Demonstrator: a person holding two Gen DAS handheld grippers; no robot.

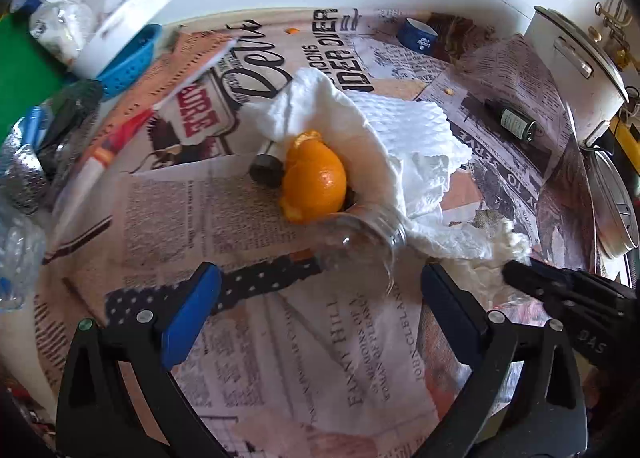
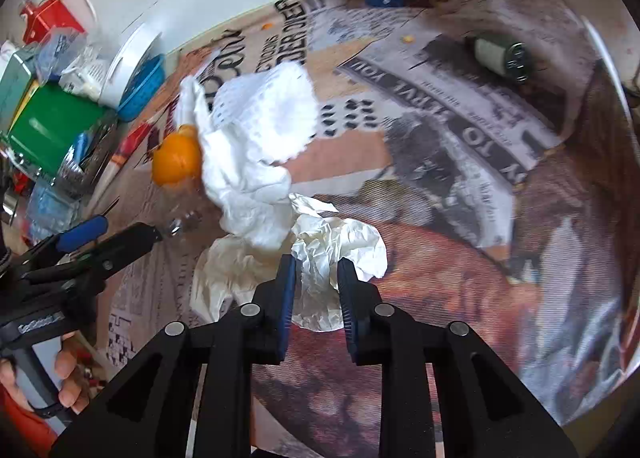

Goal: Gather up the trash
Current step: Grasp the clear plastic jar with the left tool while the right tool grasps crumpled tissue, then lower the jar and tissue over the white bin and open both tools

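- While our right gripper (image 2: 316, 278) is pinched on the crumpled paper (image 2: 340, 250), with only a fold caught between its pads, we risk tearing it or dragging along the paper towel (image 2: 256, 146) ahead
- Our left gripper (image 1: 320, 290) is spread wide, empty, just short of the clear jar (image 1: 360, 238), which could roll into the orange peel (image 1: 316, 178) beyond it

— Left gripper (image 1: 320, 290)?
— Jaws spread wide, low over the bench, nothing between them.
— Right gripper (image 2: 317, 282)?
— Jaws nearly together, pinching crumpled paper (image 2: 340, 250). A bare hand (image 2: 60, 378) grips the left handle.
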